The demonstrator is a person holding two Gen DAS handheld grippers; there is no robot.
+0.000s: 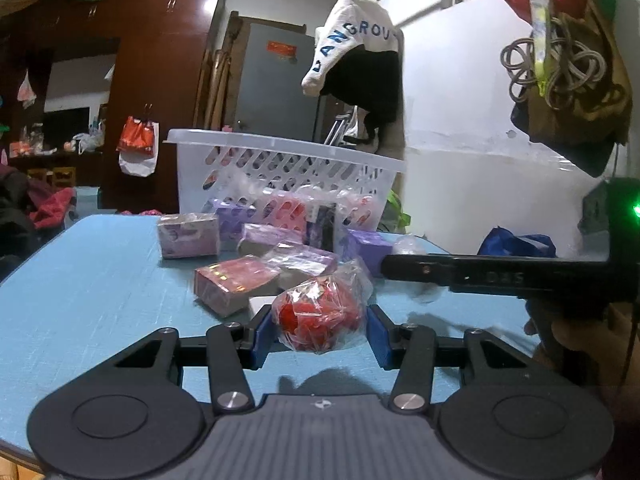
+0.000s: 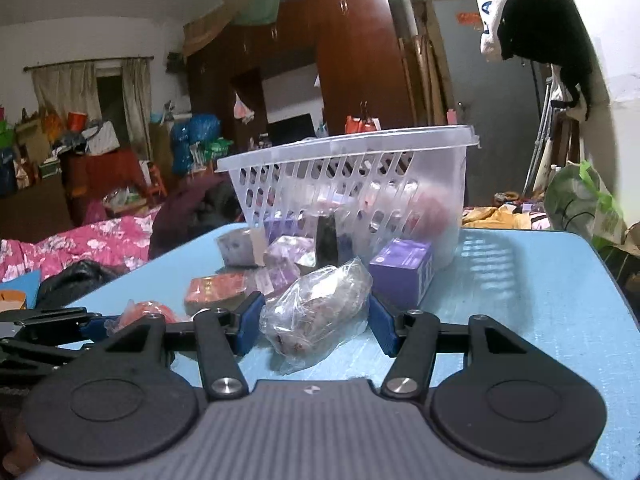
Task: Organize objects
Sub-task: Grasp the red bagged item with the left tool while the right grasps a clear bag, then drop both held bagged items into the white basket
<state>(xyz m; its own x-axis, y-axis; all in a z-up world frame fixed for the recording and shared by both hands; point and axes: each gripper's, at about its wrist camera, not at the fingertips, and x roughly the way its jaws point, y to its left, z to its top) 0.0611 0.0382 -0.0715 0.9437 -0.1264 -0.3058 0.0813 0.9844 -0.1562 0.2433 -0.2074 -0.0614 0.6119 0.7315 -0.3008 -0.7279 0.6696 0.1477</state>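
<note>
Presently: left gripper [image 1: 318,330] clamped on red bagged item [image 1: 318,316], just above the blue table [image 1: 88,280]. Right gripper [image 2: 316,320], jaws apart, straddles clear bagged item [image 2: 320,306], long axis slanting toward white basket [image 2: 400,140] directly ahead, behind the boxes.

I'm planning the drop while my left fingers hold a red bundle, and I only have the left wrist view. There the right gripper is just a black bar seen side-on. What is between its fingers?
Observer: A clear bag of pale items lies on the table between the right gripper fingers. I cannot tell whether they squeeze it.
Operator: Is there room to its right?
Observer: Yes, past the purple box the blue tabletop is bare.
Operator: Is there anything in the basket?
Observer: Through the basket wall, a reddish shape shows inside.
</note>
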